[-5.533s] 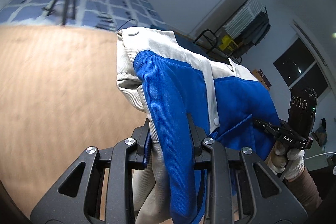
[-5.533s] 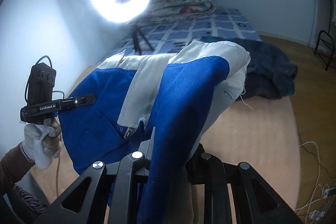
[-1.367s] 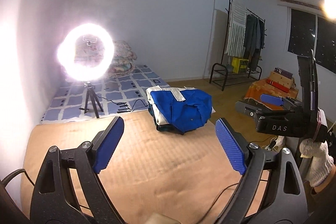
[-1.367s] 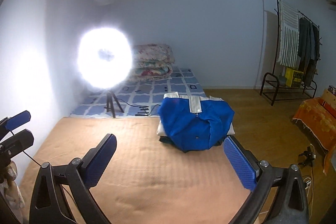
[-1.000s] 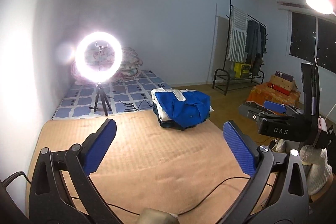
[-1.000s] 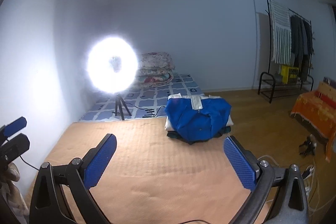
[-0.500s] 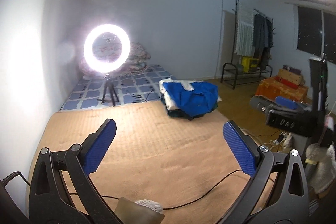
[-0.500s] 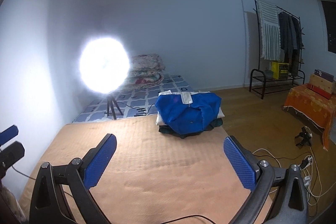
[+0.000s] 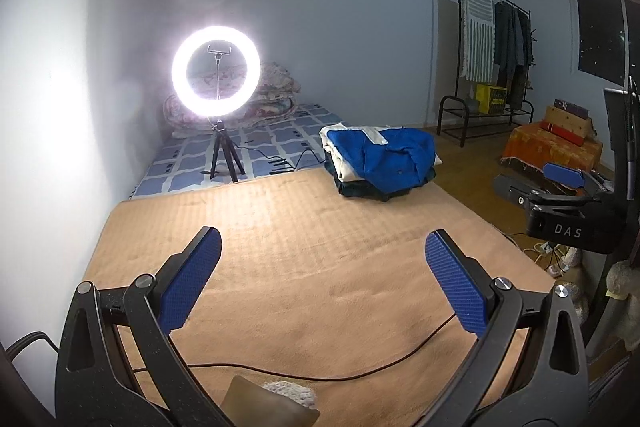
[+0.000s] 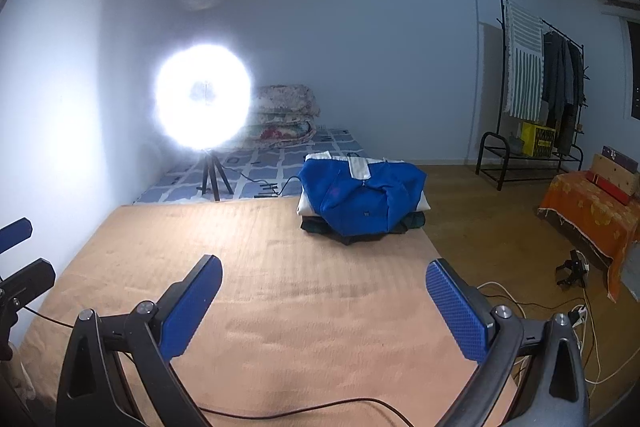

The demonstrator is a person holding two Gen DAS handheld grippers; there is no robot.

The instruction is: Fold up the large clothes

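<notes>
A folded blue and white jacket point(image 9: 384, 157) lies on top of a pile of dark folded clothes at the far right corner of the tan mat point(image 9: 304, 251); it also shows in the right wrist view point(image 10: 362, 197). My left gripper point(image 9: 322, 259) is open and empty, held well back from the pile above the mat's near end. My right gripper point(image 10: 322, 287) is open and empty too, and also far from the pile. The right gripper shows at the right edge of the left wrist view point(image 9: 560, 199).
A lit ring light on a tripod point(image 9: 216, 75) stands on a blue patterned mattress point(image 9: 256, 155) behind the mat. A clothes rack point(image 10: 536, 99) stands at the back right. An orange-covered seat point(image 10: 592, 211) and cables point(image 10: 576, 311) lie on the wooden floor at right. A cable point(image 9: 320, 371) crosses the mat's near end.
Earlier both grippers were shut on the jacket. Both then stood open with the jacket on the pile. Over the last second they drew back from it.
</notes>
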